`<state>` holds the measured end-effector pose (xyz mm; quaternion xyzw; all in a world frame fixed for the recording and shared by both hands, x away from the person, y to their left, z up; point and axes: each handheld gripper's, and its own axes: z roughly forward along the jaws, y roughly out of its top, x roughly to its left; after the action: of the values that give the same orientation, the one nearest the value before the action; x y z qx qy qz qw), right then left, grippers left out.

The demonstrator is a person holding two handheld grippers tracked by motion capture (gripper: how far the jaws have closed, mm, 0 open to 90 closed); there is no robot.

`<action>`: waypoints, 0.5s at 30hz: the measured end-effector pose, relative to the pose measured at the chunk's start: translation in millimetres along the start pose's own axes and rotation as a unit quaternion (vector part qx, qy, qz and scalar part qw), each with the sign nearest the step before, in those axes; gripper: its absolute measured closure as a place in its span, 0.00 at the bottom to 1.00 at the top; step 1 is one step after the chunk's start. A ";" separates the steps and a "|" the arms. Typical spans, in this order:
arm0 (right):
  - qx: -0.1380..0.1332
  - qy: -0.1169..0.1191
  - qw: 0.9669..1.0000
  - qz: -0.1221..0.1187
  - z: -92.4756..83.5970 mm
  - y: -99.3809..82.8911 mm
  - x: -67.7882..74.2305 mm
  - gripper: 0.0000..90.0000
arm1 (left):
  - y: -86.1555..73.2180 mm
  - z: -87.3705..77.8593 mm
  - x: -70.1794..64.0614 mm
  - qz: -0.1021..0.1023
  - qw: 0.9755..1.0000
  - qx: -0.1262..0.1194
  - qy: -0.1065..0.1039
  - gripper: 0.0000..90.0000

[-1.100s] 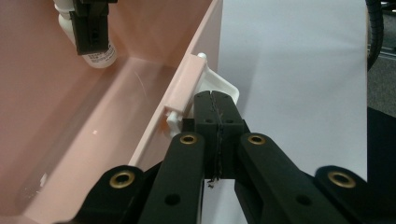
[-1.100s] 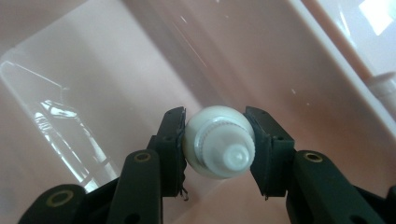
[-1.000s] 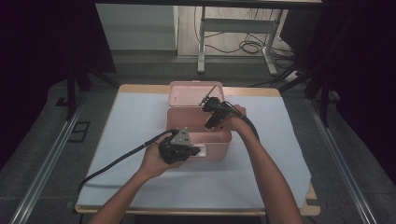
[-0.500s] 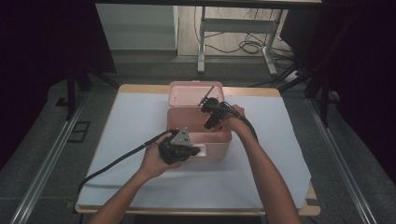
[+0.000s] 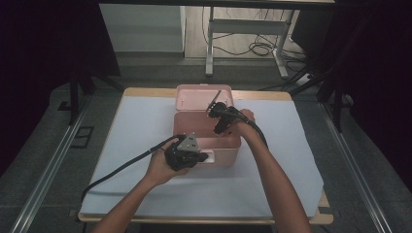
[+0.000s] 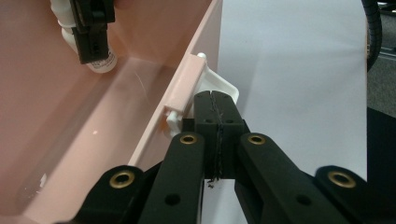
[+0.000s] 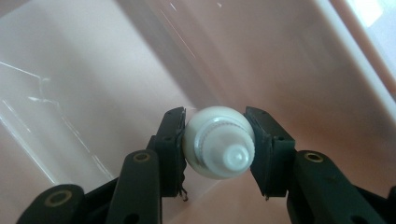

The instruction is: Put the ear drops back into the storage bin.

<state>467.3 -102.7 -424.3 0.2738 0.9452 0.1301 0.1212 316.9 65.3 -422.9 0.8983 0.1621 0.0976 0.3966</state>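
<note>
Table (image 5: 145,121): it is carrying a pale sheet that is covering nearly all of its top, with a strip of wood showing along the far edge.
Box (image 5: 194,127): the pink box is sitting open near the middle of the table, its lid (image 5: 194,97) leaning back on the far side. In the left gripper view its near wall (image 6: 154,130) is running up the frame, and in the right gripper view the inside (image 7: 93,70) is showing pink and glossy.
Left gripper (image 5: 204,158): it is resting at the box's near wall, held in the person's left hand (image 5: 160,167). In the left gripper view its jaws are standing pressed together (image 6: 215,100), their tips lying against the white latch (image 6: 219,86) on the outside of that wall; whether they are pinching the latch cannot be told.
Right gripper (image 5: 219,130): it is reaching down into the box from the far right side. In the right gripper view its jaws are clamping a bottle (image 7: 219,142) between them.
Bottle: the small white bottle is sitting inside the box, gripped on both sides, its ribbed cap end facing the camera. In the left gripper view it (image 6: 103,63) is hanging low by the box's far inner wall; whether it is touching the floor cannot be told.
</note>
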 end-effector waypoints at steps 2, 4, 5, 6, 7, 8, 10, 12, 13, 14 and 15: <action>0.001 0.000 1.000 0.000 0.3 0.0 0.1 0.66 | 0.0 0.0 0.0 0.000 1.000 0.000 0.000 1.00; 0.001 0.001 1.000 0.000 0.9 0.0 -0.3 0.66 | -0.1 0.0 -0.2 0.000 1.000 0.000 0.000 1.00; 0.001 0.001 1.000 0.000 0.9 0.0 -0.3 0.66 | -0.1 0.0 -0.1 0.000 1.000 0.000 0.000 1.00; 0.001 0.001 1.000 0.000 1.0 0.1 -0.3 0.66 | -0.1 0.0 -0.2 0.000 1.000 0.000 0.000 1.00; 0.001 0.001 1.000 0.000 1.0 0.1 -0.3 0.66 | -0.1 0.0 -0.2 0.000 1.000 0.000 0.000 1.00; 0.002 0.002 1.000 0.000 1.2 0.1 -0.2 0.66 | -0.1 0.1 -0.2 0.000 1.000 -0.001 0.000 1.00; 0.002 0.002 1.000 -0.002 1.4 0.1 -0.5 0.66 | -0.1 0.1 -0.2 0.000 1.000 -0.001 0.000 1.00; 0.001 0.003 1.000 0.001 1.6 0.2 -0.5 0.65 | -0.1 0.0 0.0 0.000 1.000 0.000 0.000 1.00; 0.001 0.003 1.000 0.001 1.6 0.2 -0.5 0.65 | -0.1 0.0 0.0 0.000 1.000 0.000 0.000 1.00; 0.001 0.002 1.000 0.002 1.5 0.3 -0.8 0.65 | 0.0 -0.1 0.1 -0.001 1.000 0.000 -0.001 1.00; 0.001 0.002 1.000 0.002 1.5 0.3 -0.8 0.65 | 0.0 -0.1 0.1 -0.001 1.000 0.000 -0.001 1.00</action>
<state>468.5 -102.7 -425.6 0.2756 0.9450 0.1301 0.1186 316.9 65.4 -422.9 0.8982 0.1627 0.0968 0.3968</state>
